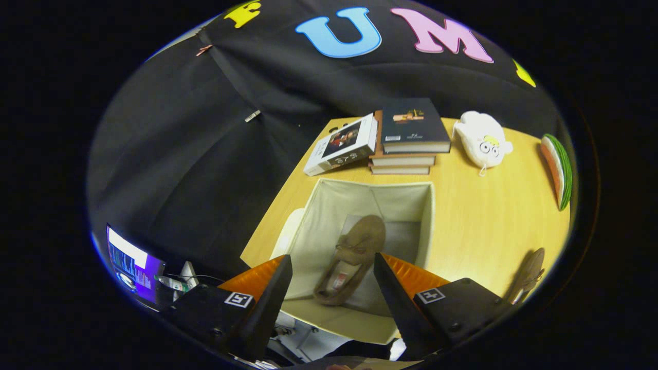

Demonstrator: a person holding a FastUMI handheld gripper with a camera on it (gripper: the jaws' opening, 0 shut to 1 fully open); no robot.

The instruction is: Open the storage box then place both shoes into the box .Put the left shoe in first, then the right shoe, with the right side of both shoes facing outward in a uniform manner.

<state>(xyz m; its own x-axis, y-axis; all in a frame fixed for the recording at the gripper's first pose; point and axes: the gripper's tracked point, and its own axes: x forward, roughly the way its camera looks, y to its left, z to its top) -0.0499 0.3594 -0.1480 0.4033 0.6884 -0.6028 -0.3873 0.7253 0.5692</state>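
We see the hand-held gripper (333,277) above the storage box (429,216), fingers spread wide apart, nothing between them pressed, released. The box is open, cream fabric, standing on the wooden table (483,226). One brown shoe (354,257) lies inside on the box floor, lengthwise, toe pointing away from the fingers, heel end nearest us; it sits in the gap between the two fingers as we look down, apart from both. We can't tell if it's the left or right one. The second brown shoe (527,275) lies on the table outside the box, off beyond the right finger, near the table edge. Behind the box: a stack of books (408,136) with another book (342,145) leaning against it, a white plush toy (483,140) beside them, and a watermelon-slice toy (558,169) further right.
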